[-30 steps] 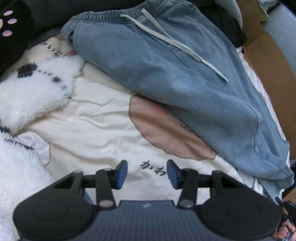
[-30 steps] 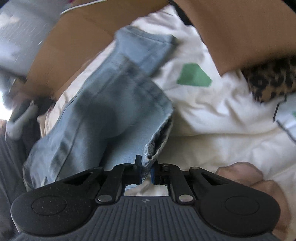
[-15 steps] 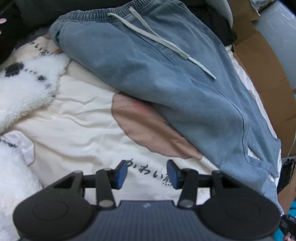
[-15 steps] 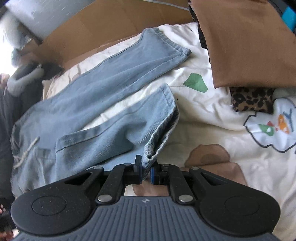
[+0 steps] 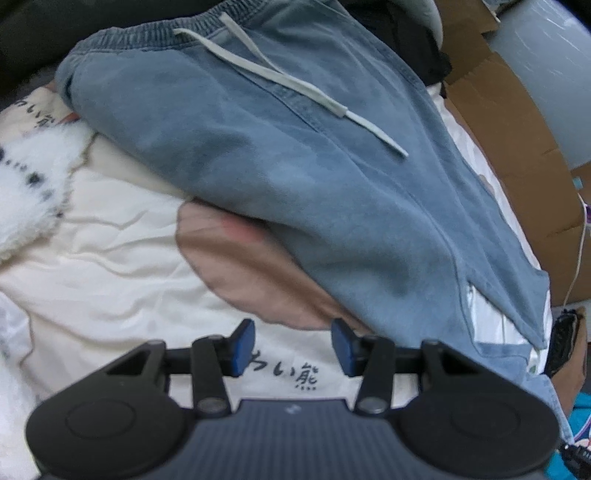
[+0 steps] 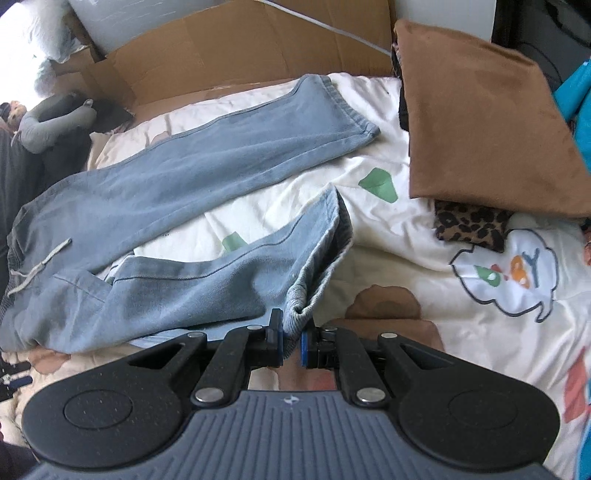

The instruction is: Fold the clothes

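Jeans in faded blue denim, with an elastic waistband and a pale drawstring, lie spread on a bed covered by a cream cartoon-print duvet, and the step in hand looks like the first lengthwise fold, one leg brought over the other. In the right wrist view the right hand-held gripper has its blue pads pressed together on the hem of the near trouser leg, which rises from the duvet straight into the jaws; the far trouser leg lies flat ahead of it, running up and to the right towards a brown folded cloth with a leopard-print piece just below it, and cardboard stands behind the bed. In the left wrist view the left hand-held gripper hangs with its jaws apart and nothing between them, above bare duvet, the hip and seat of the jeans just ahead and to its right, the waistband at the far end. A white fluffy blanket lies off to its left. By my reading, the next move calls for the right hand-held gripper to carry the pinched hem across until it sits on the far leg's hem, edges matched, while the left one comes down on the denim near the hip or crotch to pin or straighten it, so the cloth does not drag or bunch.
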Available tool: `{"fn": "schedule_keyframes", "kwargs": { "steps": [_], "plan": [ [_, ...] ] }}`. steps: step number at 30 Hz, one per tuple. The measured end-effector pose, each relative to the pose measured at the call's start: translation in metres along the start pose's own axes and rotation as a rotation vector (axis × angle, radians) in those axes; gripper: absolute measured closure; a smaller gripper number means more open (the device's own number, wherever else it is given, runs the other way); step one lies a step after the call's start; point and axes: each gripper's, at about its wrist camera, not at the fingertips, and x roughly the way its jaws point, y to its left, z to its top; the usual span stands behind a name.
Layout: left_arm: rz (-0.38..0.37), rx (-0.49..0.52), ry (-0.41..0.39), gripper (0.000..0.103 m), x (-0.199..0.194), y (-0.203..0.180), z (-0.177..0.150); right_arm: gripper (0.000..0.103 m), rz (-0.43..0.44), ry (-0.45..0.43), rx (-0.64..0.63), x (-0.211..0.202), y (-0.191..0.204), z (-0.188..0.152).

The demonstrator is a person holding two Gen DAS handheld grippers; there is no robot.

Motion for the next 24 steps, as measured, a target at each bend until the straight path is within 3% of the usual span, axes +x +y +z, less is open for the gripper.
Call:
{"fn": "schedule_keyframes", "kwargs": {
  "steps": [14, 24],
  "plan": [
    [-0.058, -0.007, -0.004, 0.056, 0.01, -0.009, 0.002, 0.097, -0.055, -0.013, -0.046, -0.045, -0.015, -0.001],
    [-0.064, 0.02, -0.027, 0.056, 0.015, -0.024, 0.005, 0.097, -0.069, -0.003, -0.015, -0.052, -0.035, -0.008]
  ]
}}
